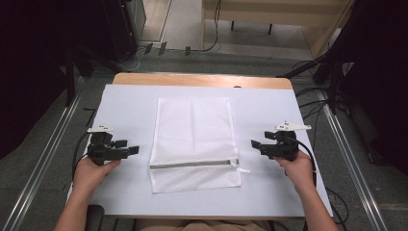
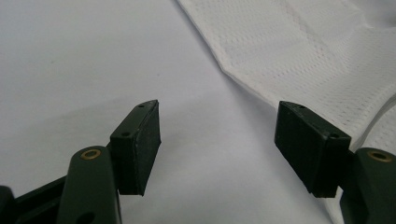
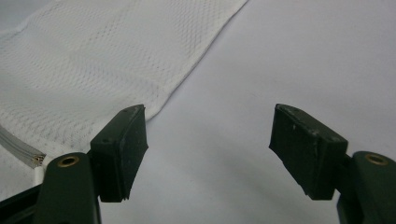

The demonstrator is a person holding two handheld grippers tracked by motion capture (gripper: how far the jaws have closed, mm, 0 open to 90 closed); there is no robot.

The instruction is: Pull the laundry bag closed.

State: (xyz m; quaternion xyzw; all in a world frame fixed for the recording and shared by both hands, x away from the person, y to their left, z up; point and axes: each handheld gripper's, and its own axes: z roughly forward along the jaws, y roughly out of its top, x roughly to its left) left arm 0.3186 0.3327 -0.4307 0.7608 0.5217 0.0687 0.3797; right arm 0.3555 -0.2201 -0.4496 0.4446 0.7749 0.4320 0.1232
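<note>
Nearest to us in the high view, 2 forearms come in from the bottom edge, each hand holding a black gripper low over the white table cover [image 1: 269,187]. Our left hand [image 1: 91,172] carries the left gripper [image 1: 133,150] at the left side of the cover, its jaws pointing right toward the middle. Our right hand [image 1: 299,167] carries the right gripper [image 1: 254,144] at the right side, its jaws pointing left.

Between the 2 grippers lies a white mesh bag [image 1: 192,139], flat on the cover and touched by neither. A grey zipper [image 1: 192,164] runs across it near its closer end, with a white pull tab [image 1: 243,170] sticking out at the bag's right edge.

In the left gripper view, the 2 jaws stand wide apart with nothing between them, the bag's edge [image 2: 299,56] just beyond. In the right gripper view, the jaws also stand wide apart and empty, the bag [image 3: 102,70] ahead to the left.

Farther off, a strip of wooden tabletop [image 1: 202,80] shows past the cover, then grey floor with cables [image 1: 211,45].
</note>
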